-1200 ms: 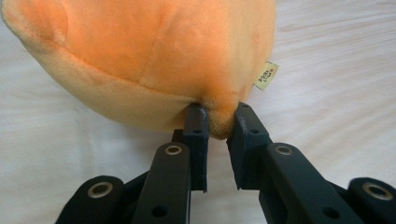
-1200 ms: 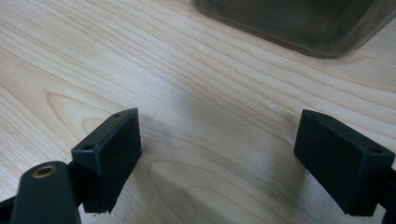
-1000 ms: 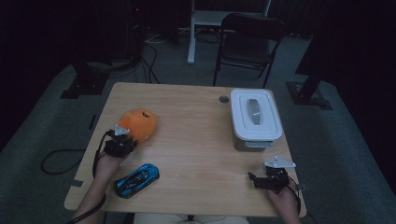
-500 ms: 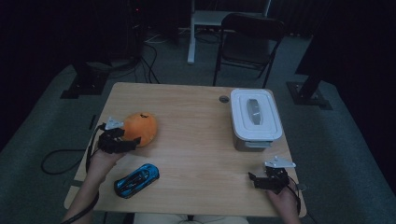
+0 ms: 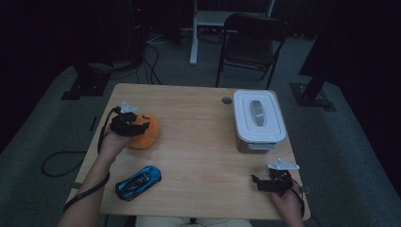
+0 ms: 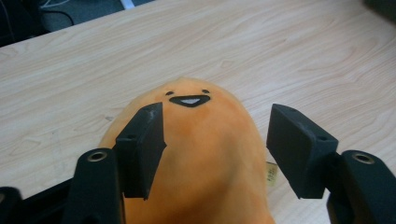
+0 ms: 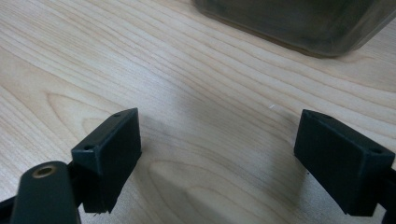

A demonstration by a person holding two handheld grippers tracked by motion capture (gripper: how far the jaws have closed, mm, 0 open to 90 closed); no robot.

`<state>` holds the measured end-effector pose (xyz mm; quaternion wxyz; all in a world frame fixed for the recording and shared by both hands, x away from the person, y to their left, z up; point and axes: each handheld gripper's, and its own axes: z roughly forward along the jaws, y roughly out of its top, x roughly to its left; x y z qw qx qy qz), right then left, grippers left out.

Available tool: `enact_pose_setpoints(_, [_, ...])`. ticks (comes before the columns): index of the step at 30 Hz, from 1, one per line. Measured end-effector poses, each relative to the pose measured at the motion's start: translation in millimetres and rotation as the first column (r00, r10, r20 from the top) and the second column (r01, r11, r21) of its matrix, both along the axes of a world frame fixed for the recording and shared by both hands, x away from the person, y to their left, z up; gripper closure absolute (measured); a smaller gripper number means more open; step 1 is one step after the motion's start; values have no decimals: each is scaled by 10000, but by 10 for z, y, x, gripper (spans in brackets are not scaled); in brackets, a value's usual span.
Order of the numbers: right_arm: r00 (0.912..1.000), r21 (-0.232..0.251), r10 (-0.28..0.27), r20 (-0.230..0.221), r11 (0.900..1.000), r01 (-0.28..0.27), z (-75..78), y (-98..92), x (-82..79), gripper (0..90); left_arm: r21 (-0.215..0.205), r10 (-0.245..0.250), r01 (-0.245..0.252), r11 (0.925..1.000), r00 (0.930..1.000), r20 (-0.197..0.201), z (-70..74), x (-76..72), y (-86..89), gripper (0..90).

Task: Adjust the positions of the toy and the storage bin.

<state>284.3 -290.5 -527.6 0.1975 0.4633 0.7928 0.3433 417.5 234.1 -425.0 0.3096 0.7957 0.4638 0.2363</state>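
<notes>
Straddling the orange plush toy (image 6: pixel 201 154), the left tool (image 6: pixel 215 140) is seen in its own view with both black pads partly spread, one at each flank of the toy; its jaws have just been closing. The left pad lies against the plush surface, while a gap is visible between the right pad and the toy, so no firm pinch is shown. A small black smiling face is printed at the far end of the plush, and a paper tag sticks out at its right side. In the high view the plush toy (image 5: pixel 144 132) sits on the left half of the wooden tabletop (image 5: pixel 198 142), with the left tool (image 5: pixel 135 125) over its near-left side and the person's left hand (image 5: pixel 113 144) behind it. A blue toy car (image 5: pixel 138 182) lies nearer the front edge, apart from the plush. A white lidded container (image 5: pixel 258 120) stands on the right half, with a small round grey object (image 5: pixel 227 100) just beside its far-left corner. The right tool (image 5: pixel 265 182) is held low near the front right corner, well apart from the plush; in its own view the right tool (image 7: pixel 217 158) is spread wide over bare wood with nothing between the pads, and the container's lower edge (image 7: pixel 299 28) is seen ahead. A dark folding chair (image 5: pixel 253 42) stands beyond the tabletop.
</notes>
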Motion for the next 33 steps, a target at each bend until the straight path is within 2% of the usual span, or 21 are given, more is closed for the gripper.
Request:
enact_pose_setpoints(1, [10000, 1, -2, 1, 10000, 2, 0, 0, 0, 143, -2, 30, -31, 10000, 9995, -311, -56, 32, 12, 361])
enact_pose_setpoints(2, [10000, 0, 0, 1, 10000, 0, 0, 0, 0, 143, 116, 125, -120, 9999, 9990, -426, -115, 46, 22, 329])
enact_pose_setpoints(3, [10000, 0, 0, 1, 10000, 0, 0, 0, 0, 143, 481, 238, -218, 9986, 9989, -408, -175, 49, 34, 324])
enact_pose_setpoints(4, [10000, 1, 0, 1, 10000, 0, 0, 0, 0, 143, 634, 420, -394, 9972, 9983, -411, -231, 51, 57, 319])
enact_pose_setpoints(6, [10000, -2, 0, 2, 10000, 0, 0, 0, 0, 143, -26, 642, -644, 9979, 9966, -513, -307, 55, 164, 334])
enact_pose_setpoints(7, [10000, 2, -3, 1, 10000, 3, 0, 0, 0, 143, -187, 781, -794, 9967, 9949, -633, -337, 56, 215, 371])
enact_pose_setpoints(10, [10000, -1, -1, 1, 10000, 1, 0, 0, 0, 143, -597, 514, -557, 9967, 9961, -718, -465, 39, 299, 473])
enact_pose_setpoints(14, [10000, -2, -1, 3, 10000, 1, 0, 1, 0, 143, -883, 332, -359, 9954, 9989, -317, -573, -30, 351, 552])
enact_pose_setpoints(15, [10000, -4, 0, 4, 10000, 0, 0, 1, 0, 143, -993, 323, -350, 9944, 9991, -283, -570, -40, 375, 584])
enact_pose_setpoints(18, [10000, -2, 3, 5, 10000, -3, 0, 0, 0, 143, -880, 181, -183, 9960, 9998, -28, -521, -103, 387, 675])
enact_pose_setpoints(20, [10000, 2, -2, 0, 10000, 2, 0, 0, 0, 143, -931, 75, -83, 9956, 9999, -89, -419, -148, 419, 724])
enact_pose_setpoints(24, [10000, 7, -8, -2, 10000, 8, 0, -1, 1, 143, -973, -34, 7, 9953, 9996, -277, -240, -248, 564, 743])
enact_pose_setpoints(25, [10000, 7, -6, -2, 10000, 6, 0, -1, 1, 143, -815, 32, -50, 9967, 9998, -218, -195, -289, 602, 743])
enact_pose_setpoints(26, [10000, 5, -6, -1, 10000, 6, 0, -1, 1, 143, -745, -43, 18, 9972, 9994, -340, -150, -328, 642, 742])
enact_pose_setpoints(28, [10000, 6, -6, -1, 10000, 6, 0, -1, 1, 143, -351, -530, 518, 9980, 9980, -340, -59, -449, 705, 741])
enact_pose_setpoints(29, [10000, 6, -7, -2, 10000, 7, 0, -1, 1, 143, -234, -671, 661, 9975, 9967, -463, -35, -488, 725, 741])
enact_pose_setpoints(32, [10000, 2, -5, -1, 10000, 5, 0, -1, 1, 143, 205, -1037, 1048, 9943, 9935, -474, 23, -687, 769, 739])
enact_pose_setpoints(33, [10000, 5, -8, -2, 10000, 8, 0, 0, 1, 143, 155, -1165, 1174, 9930, 9920, -485, 32, -741, 778, 739])
